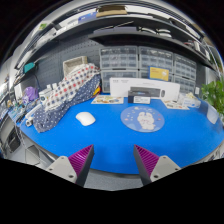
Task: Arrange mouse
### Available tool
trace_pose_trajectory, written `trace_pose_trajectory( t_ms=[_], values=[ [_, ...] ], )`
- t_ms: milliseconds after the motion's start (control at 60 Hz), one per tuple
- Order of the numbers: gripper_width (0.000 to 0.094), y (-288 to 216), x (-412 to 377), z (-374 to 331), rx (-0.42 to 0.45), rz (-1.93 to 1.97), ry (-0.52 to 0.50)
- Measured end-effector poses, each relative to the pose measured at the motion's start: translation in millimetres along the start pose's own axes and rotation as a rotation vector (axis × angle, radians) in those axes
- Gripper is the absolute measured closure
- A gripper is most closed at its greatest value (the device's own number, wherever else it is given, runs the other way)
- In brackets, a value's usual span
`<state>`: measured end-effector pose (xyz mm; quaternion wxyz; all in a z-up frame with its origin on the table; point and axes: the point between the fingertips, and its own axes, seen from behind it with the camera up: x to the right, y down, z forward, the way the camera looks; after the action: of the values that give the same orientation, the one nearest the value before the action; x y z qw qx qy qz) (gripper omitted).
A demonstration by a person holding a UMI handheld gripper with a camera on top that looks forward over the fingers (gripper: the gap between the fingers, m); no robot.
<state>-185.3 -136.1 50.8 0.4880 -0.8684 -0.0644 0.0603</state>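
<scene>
While gripper (113,160) gapes — rounded white mouse (86,118) beyond

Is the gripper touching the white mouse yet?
Apart. The gripper view shows the white mouse lying on the blue mat, well beyond the open gripper, with bare mat between the fingertips and it.

- One white mouse (86,118), beyond the left finger.
- One round clear disc (142,119), ahead of the fingers.
- One blue table mat (115,140).
- Two gripper fingers (80,158), spread apart.
</scene>
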Motion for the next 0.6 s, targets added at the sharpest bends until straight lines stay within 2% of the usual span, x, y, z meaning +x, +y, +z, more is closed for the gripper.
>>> trace_pose_trajectory(
  t_ms=[183,600],
  values=[
    [0.0129,2,-55,57,-0.075,0.028,0.038],
    [0.0124,-44,-116,177,-0.127,0.021,0.125]
  ],
)
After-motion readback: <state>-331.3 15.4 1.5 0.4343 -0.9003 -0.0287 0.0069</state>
